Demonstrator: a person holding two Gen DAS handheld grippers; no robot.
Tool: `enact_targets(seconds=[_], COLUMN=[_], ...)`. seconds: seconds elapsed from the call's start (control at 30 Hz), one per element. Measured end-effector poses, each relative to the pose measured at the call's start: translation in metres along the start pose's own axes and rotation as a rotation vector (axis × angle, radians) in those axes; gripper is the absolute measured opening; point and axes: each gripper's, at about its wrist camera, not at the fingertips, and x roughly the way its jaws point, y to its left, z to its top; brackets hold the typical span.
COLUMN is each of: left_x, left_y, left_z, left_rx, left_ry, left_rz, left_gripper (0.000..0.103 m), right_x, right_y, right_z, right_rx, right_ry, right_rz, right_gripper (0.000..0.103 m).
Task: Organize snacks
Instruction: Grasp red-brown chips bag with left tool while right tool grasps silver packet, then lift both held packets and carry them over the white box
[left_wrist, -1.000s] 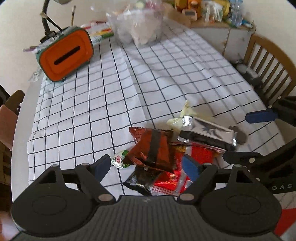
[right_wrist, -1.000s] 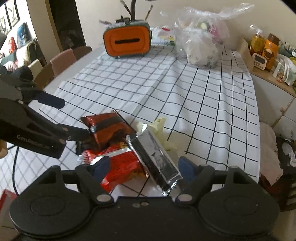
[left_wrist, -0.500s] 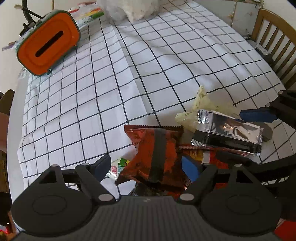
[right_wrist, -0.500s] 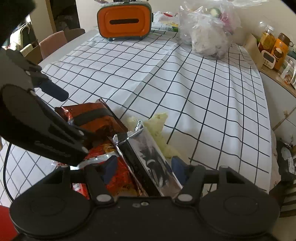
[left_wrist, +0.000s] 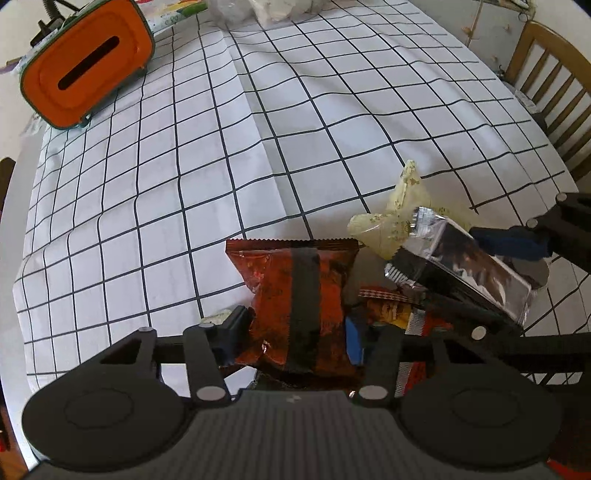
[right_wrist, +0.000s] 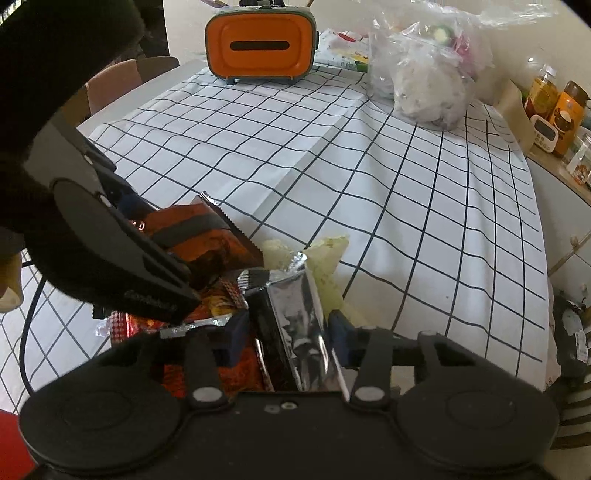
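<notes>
Left gripper (left_wrist: 295, 332) jaws closing, red-brown snack packet (left_wrist: 295, 295) between them; right gripper (right_wrist: 286, 338) jaws closing around silver foil packet (right_wrist: 295, 321); each separating one snack from pile.

Home dining room: checked tablecloth (left_wrist: 229, 147), wooden chair (left_wrist: 546, 70), pantry jars (right_wrist: 554, 103)
</notes>
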Motion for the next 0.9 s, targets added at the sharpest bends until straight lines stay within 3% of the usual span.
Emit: enact_targets(seconds=[0.17, 0.37, 0.9], left_x=[-0.003, -0.006, -0.044], left_y=[0.005, 0.011, 0.030], left_z=[-0.004, -0.010, -0.031], left_rx=[-0.036, -0.078, -0.172], left_ry=[-0.018, -0.028, -0.099], left_rz=[-0.021, -0.035, -0.094], left_gripper=[0.047, 0.046, 0.046], right_x=[-0.010, -0.019, -0.076], right_y=[-0.004, -0.010, -0.022], right_z=[-0.003, -0.007, -0.029], right_rx=[0.022, 0.059, 0.158], right_ry=[-0.025, -0.045, -0.203], right_rz=[0.004, 0.001, -0.028], right_gripper=[0.032, 0.030, 0.028])
